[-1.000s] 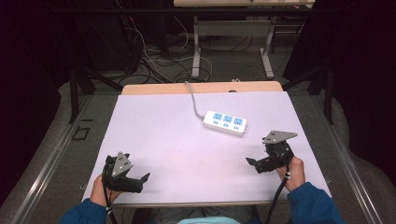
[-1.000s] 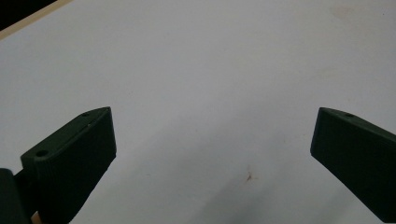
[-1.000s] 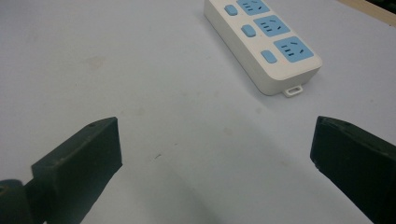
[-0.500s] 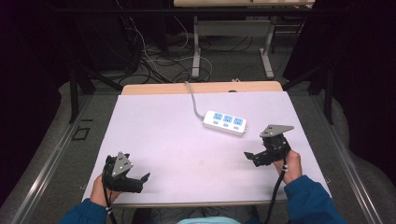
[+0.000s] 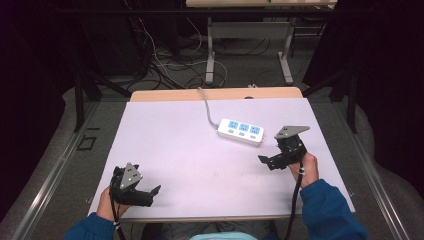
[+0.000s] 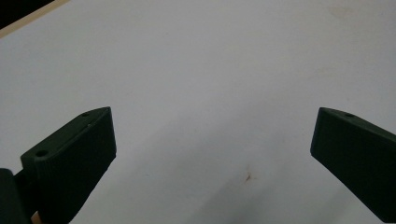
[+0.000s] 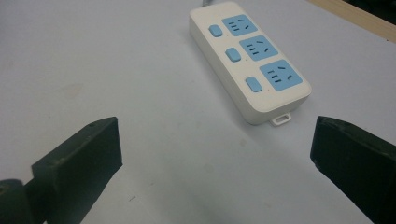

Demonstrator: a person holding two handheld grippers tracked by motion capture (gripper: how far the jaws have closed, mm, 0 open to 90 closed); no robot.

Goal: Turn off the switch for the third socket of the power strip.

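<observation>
Three blue sockets on white power strip [image 7: 250, 59]; both claws apart, empty.

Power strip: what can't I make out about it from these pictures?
- Power strip: switch positions, on or off, too small to tell in the right gripper view.
- Cord: its far end drops behind the table's back edge in the high view, so plugged in or not is hidden.
- Underside: hidden against the table.
</observation>
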